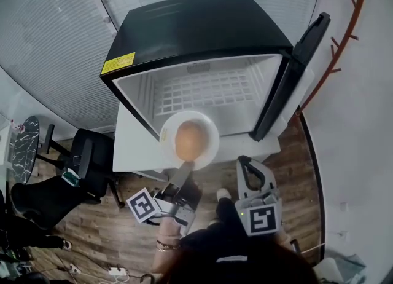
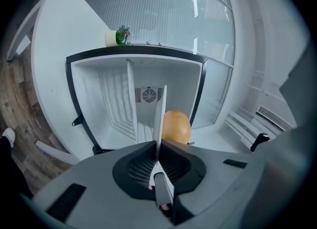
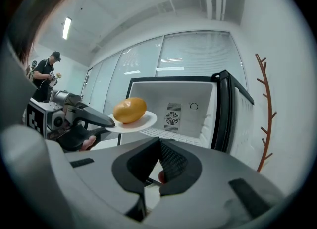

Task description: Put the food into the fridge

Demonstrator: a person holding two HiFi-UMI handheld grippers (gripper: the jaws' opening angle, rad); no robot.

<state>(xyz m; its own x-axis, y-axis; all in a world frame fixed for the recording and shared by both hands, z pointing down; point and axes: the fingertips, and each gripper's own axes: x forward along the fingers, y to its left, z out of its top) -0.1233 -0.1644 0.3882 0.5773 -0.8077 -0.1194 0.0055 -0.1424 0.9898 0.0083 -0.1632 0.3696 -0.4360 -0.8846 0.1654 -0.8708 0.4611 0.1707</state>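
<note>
left gripper (image 1: 184,169) is clamping the rim of the white plate (image 1: 169,126) in the head view, holding it level at the mouth of the open fridge (image 1: 184,31), likely so the food (image 1: 190,139) is not rolling off; right gripper (image 1: 245,161) is hovering beside it, clear of the path. left gripper view: jaws are pinching the plate edge-on, food lying just beyond. right gripper view: jaws are resting together, gripping nothing

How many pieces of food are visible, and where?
1. The orange-yellow food lies on the white plate, which the left gripper holds at the open fridge. No food shows inside it, though the plate hides part.
</note>
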